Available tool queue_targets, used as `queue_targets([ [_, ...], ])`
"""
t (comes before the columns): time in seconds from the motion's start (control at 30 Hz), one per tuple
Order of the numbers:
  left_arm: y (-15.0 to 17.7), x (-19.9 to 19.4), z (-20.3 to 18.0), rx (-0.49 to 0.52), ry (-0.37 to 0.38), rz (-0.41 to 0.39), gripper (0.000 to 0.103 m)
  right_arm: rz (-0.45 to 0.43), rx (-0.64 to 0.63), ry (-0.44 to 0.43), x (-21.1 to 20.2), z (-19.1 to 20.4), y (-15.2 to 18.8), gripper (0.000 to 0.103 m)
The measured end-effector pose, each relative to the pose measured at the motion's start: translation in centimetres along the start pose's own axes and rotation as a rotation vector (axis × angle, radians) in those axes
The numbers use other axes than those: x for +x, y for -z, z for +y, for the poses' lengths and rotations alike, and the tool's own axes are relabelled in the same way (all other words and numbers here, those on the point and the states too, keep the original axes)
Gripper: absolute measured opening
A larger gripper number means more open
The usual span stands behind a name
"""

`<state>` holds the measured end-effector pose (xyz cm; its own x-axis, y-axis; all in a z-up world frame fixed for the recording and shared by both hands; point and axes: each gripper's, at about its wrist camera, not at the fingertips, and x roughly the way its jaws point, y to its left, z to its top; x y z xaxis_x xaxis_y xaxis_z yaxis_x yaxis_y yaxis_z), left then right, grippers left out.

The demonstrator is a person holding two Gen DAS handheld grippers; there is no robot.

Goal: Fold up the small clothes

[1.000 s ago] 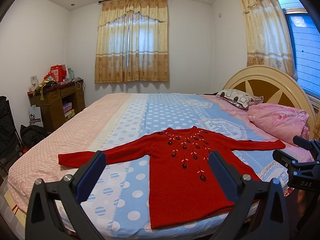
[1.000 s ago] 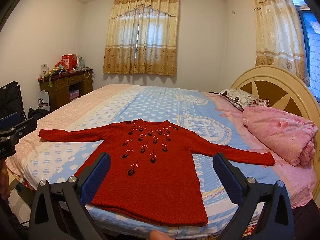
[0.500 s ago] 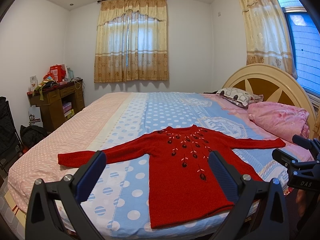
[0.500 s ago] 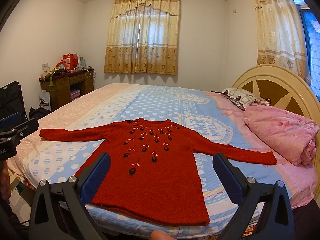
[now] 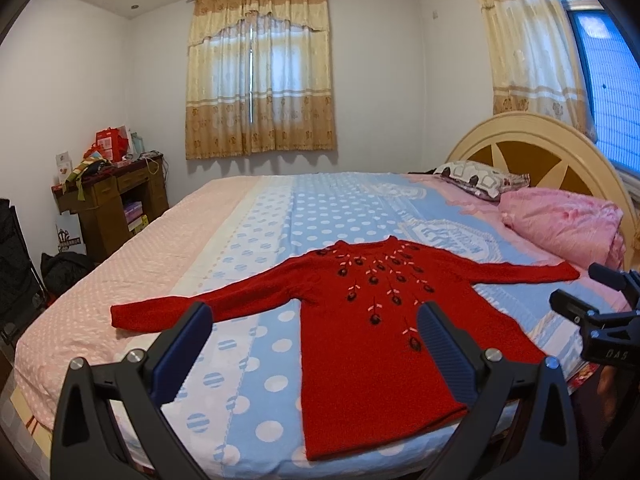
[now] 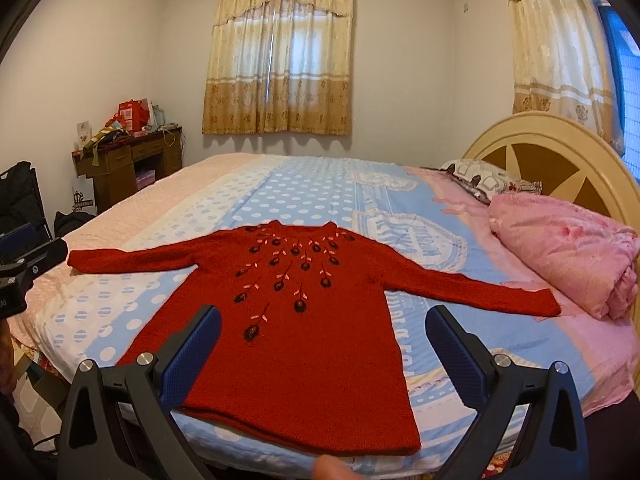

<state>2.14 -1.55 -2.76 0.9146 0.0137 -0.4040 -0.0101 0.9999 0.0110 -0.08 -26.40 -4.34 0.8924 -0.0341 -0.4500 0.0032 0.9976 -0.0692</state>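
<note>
Nearest, left tongs point(image 5: 312, 322) and right tongs point(image 6: 322, 326) both gape wide, gripping nothing, held above the bed's near edge. Red sweater point(image 6: 296, 320) lies flat and unfolded on the bed point(image 6: 304, 192), hem at 6 o'clock along that edge, neckline toward 12 o'clock, sleeves spread to 9 and 3 o'clock. Bare dotted sheet surrounds it, broadest beyond the neckline. At 3 o'clock, a folded pink quilt point(image 6: 568, 248) sits just past the right cuff, a patterned pillow point(image 6: 488, 178) behind it against the headboard point(image 6: 560, 148). Farther, at 10 o'clock, a wooden desk point(image 6: 120, 168) carries red boxes; curtains point(image 6: 280, 52) close the far wall
</note>
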Motion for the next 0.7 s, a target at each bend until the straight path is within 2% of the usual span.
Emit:
queue_targets([
  [0.33,0.9,7.4,-1.0,0.093,-0.004,0.111,0.103,0.206,0.071,0.041,8.6,-4.6,3.4,0.102],
  [0.5,0.2,11.0,-1.4,0.126,-0.002,0.144,0.103,0.255,0.175,0.094,11.6,-9.1,4.3,0.102],
  [0.7,-1.0,14.7,-1.6,0.155,0.004,0.154,0.103,0.282,0.241,0.183,13.4,-14.8,3.6,0.100],
])
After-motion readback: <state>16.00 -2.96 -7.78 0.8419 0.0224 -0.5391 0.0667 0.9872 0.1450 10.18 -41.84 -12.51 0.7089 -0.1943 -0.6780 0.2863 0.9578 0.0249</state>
